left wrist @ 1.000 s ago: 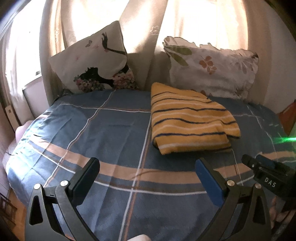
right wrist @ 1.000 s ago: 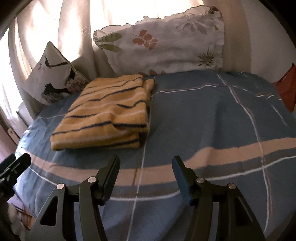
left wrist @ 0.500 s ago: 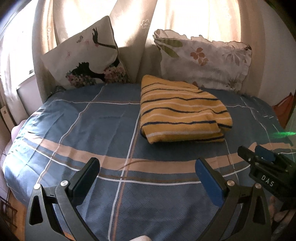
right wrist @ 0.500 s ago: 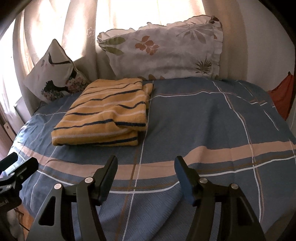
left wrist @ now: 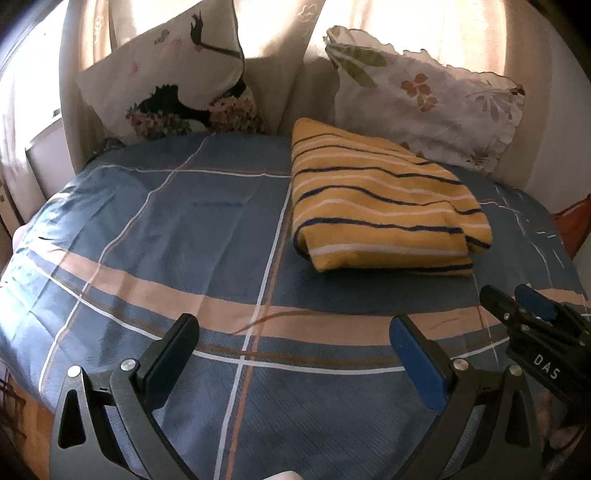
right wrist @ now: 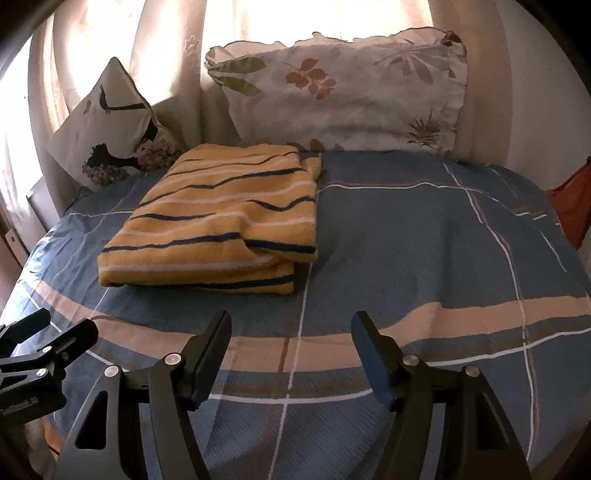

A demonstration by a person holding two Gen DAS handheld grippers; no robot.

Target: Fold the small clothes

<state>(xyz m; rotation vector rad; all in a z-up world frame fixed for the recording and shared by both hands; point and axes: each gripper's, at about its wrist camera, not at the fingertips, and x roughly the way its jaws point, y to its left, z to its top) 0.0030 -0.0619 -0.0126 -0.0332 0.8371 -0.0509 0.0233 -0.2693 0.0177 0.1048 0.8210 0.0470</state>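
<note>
While the right claw (right wrist: 291, 354) opens empty, left claw (left wrist: 295, 354) wide, empty; folded striped garment (left wrist: 380, 206) beyond.

Backlit curtains (left wrist: 399, 33), dim foreground, fisheye warp

White letters "DAS" on the black right gripper (left wrist: 517, 310) body
</note>
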